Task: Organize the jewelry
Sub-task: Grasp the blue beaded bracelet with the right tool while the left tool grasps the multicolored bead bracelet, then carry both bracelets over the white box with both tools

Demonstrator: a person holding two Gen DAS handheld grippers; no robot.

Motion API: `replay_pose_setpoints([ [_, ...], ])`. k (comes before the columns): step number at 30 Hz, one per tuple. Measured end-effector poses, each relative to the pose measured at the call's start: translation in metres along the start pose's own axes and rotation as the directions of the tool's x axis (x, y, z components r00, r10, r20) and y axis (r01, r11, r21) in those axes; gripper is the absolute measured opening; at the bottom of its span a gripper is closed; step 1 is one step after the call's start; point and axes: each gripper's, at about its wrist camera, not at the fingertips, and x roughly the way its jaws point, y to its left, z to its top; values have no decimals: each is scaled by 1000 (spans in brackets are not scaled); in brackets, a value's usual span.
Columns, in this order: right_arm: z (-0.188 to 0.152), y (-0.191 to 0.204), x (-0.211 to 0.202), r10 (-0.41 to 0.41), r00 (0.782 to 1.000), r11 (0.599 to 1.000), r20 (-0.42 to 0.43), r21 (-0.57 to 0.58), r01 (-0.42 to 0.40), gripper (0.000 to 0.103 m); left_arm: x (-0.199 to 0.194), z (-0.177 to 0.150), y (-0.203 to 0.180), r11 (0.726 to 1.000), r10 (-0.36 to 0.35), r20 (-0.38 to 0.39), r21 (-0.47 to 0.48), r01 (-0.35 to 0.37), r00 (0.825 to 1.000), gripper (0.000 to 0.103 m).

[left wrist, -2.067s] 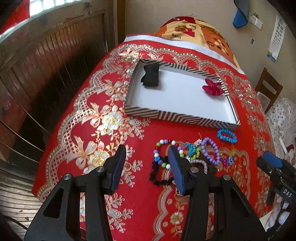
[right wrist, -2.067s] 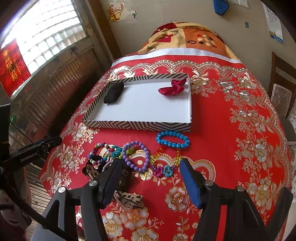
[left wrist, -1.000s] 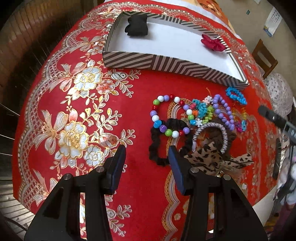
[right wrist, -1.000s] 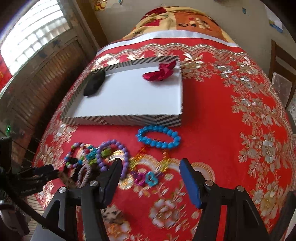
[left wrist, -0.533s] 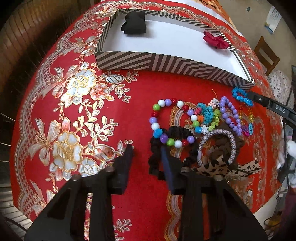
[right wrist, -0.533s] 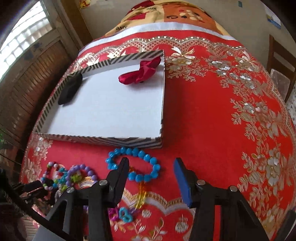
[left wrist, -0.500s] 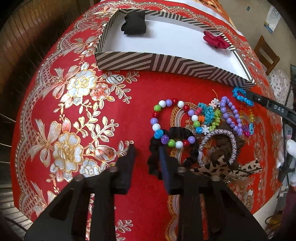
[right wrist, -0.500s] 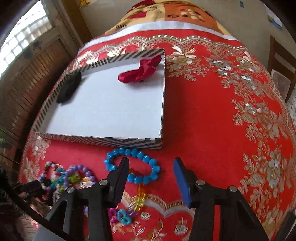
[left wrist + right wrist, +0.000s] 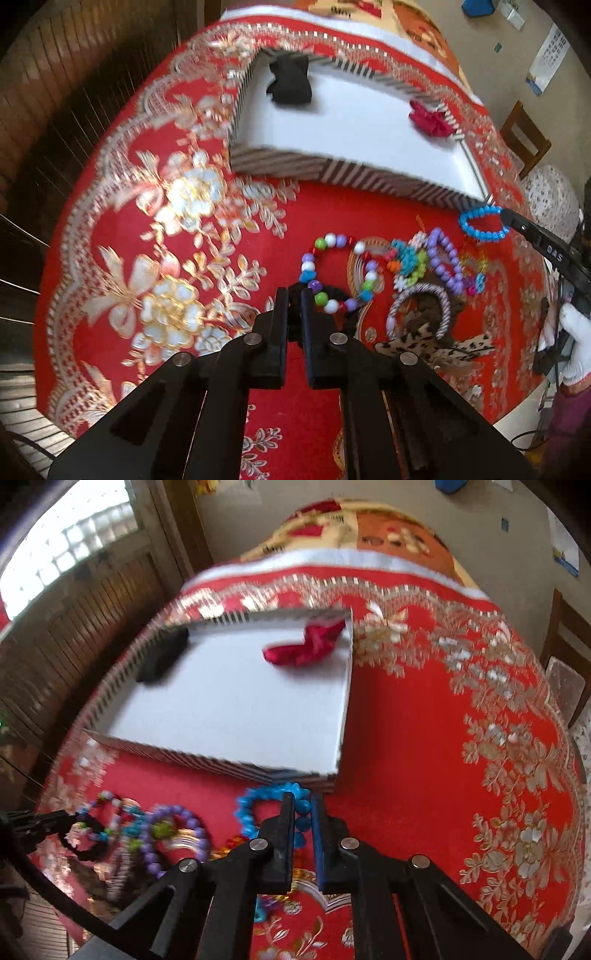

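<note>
Both grippers are pinched down at once: the left gripper (image 9: pixel 294 295) has its jaws nearly together on the black scrunchie (image 9: pixel 334 295), a soft ruffled fabric loop lying at the near edge of the pile w/ the big multicoloured bead bracelet (image 9: pixel 334 267) draped over part of it; the right gripper (image 9: pixel 303 805) is clamped on the blue bead bracelet (image 9: pixel 271 801), which lies just beside the front corner of the striped tray (image 9: pixel 207 755). Looks like the pick step, so best lift slow & straight up. The scrunchie may well drag the bead loop along, so a small shake or sideways ease could free it. Beads are hard, round, glossy, prob. slippery in flat pads, so keep the squeeze firm and carry low over the tray wall. Tray is shallow card, zigzag striped sides, plain white floor, w/ a black fabric piece (image 9: pixel 290 79) and a red satin bow (image 9: pixel 306 648) already in the far corners. The purple bead bracelet (image 9: pixel 445 258), a silvery ring (image 9: pixel 419 308) & a leopard-print bow (image 9: pixel 432 345) wait on the shiny red-gold cloth (image 9: pixel 155 236).
</note>
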Motion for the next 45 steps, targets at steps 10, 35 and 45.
replay_pose_setpoints([
  [10, 20, 10, -59, 55, 992, 998, 110, -21, -53, 8, -54, 27, 0, 1000, 1, 120, 6, -2, 993, 5],
  [35, 28, 20, -69, 124, 986, 992, 107, -37, -121, 8, 62, 31, -34, 986, 131, -146, 125, -113, 981, 29],
  [45, 35, 27, -79, 150, 980, 988, 132, -55, -144, 8, 29, 38, -32, 997, 28, -68, 74, -23, 997, 8],
])
